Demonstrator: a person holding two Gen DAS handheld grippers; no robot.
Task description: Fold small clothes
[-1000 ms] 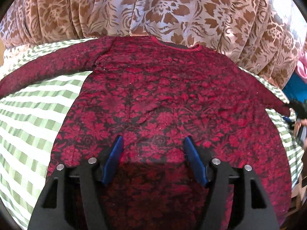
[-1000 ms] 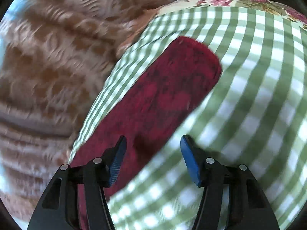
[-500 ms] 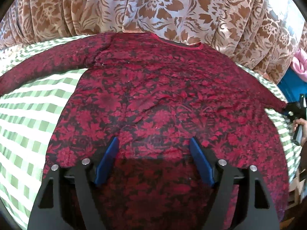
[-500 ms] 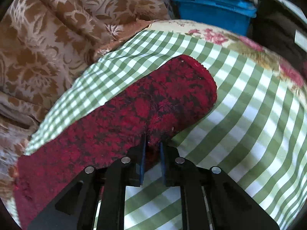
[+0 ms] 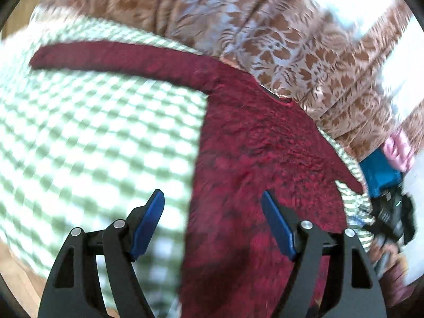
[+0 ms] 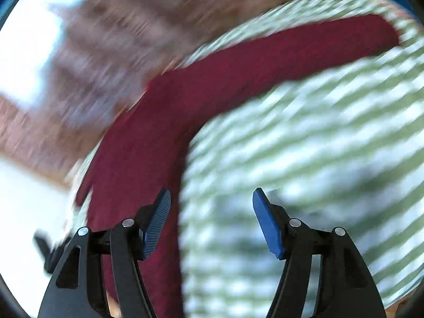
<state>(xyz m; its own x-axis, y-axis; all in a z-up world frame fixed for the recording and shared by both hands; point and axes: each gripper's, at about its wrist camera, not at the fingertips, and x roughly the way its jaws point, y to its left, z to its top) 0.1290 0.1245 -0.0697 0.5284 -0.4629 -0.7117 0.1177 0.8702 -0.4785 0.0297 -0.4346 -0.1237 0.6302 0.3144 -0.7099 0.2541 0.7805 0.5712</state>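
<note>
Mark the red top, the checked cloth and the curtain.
red top (image 5: 259, 159): left wrist view, middle of its body.
checked cloth (image 5: 100, 137): left wrist view, bare part beside the top.
curtain (image 5: 278, 34): left wrist view, patterned folds behind.

Home setting, likely a bedroom or living room. Green-and-white checked cloth (image 5: 92, 137) covers the flat work surface, probably a bed or table; blur makes it hard to say. Brown floral patterned curtain (image 5: 265, 26) hangs along the far side with daylight behind it. Blue bin (image 5: 379, 177) and pink fabric (image 5: 397, 148) sit at the far right.
</note>
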